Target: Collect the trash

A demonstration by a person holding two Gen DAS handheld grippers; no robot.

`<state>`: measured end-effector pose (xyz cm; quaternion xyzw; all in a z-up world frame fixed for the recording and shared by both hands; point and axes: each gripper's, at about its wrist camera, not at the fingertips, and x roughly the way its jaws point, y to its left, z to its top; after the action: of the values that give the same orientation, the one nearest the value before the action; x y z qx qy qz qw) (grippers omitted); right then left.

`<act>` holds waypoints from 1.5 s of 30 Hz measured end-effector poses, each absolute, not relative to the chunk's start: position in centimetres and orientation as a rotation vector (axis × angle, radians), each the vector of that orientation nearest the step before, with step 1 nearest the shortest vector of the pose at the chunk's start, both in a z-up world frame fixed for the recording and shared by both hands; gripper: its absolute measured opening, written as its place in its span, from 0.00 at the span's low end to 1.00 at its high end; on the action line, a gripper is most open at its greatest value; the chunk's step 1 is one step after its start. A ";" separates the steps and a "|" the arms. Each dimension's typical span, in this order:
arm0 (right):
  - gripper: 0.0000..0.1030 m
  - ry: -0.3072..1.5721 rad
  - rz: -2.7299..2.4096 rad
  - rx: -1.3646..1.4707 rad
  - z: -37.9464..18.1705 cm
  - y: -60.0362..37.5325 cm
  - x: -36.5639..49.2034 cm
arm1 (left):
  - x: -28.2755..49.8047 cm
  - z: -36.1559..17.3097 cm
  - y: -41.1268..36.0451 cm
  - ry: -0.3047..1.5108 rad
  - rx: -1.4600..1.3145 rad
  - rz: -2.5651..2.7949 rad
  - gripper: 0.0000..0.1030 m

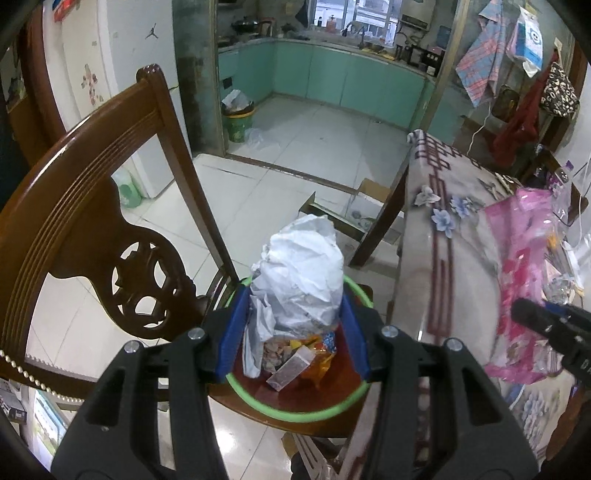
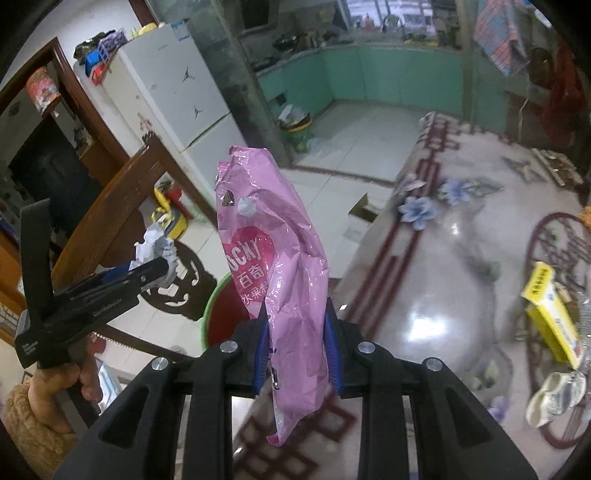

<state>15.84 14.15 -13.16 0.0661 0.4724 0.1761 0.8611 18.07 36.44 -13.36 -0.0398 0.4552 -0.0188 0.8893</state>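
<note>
My left gripper [image 1: 295, 325] clamps crumpled white paper [image 1: 301, 273] over green-rimmed bin [image 1: 295, 415]; right gripper [image 2: 297, 347] pinches pink snack bag [image 2: 275, 266] w/ jaws closed.

- Illumination: daylight enters through the kitchen window [image 1: 373, 16] at the far end; the panes are overexposed; the foreground is moderately lit, with a cool cast.
- Glare: the floor tiles [image 1: 321, 147] reflect the window light; the glossy counter [image 2: 439, 295] shows a broad white highlight in the right wrist view.
- Blur: the counter edge is motion-smeared in the left wrist view; the pink wrapper [image 2: 280, 280] is sharp; distant cabinets are soft in the right wrist view.
- Distortion: strong fisheye curvature bends the chair back [image 1: 92, 177]; black vignette fills the frame corners.
</note>
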 end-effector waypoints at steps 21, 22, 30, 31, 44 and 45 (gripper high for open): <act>0.69 1.013 0.369 0.103 -14.2 16.6 17.8 | 20.5 -13.9 37.1 0.944 -0.144 -0.068 0.78; 0.69 1.008 0.360 0.109 -14.0 16.0 17.5 | 20.2 -13.8 36.6 0.940 -0.136 -0.076 0.78; 0.69 0.988 0.302 0.145 -13.2 12.2 14.7 | 18.1 -13.0 33.3 0.933 -0.093 -0.116 0.79; 0.69 0.986 0.297 0.149 -13.1 11.7 14.4 | 17.8 -13.0 32.9 0.935 -0.092 -0.121 0.79; 0.70 0.962 0.285 0.132 -12.3 1.8 8.2 | 12.4 -12.7 20.9 0.961 -0.063 -0.191 0.79; 0.70 0.959 0.277 0.133 -12.3 0.5 7.7 | 12.0 -12.7 19.9 0.960 -0.060 -0.197 0.79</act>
<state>7.66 0.53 -12.26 0.0636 0.4596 0.1328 0.8759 12.00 19.85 -12.71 -0.0288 0.4608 -0.0947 0.8820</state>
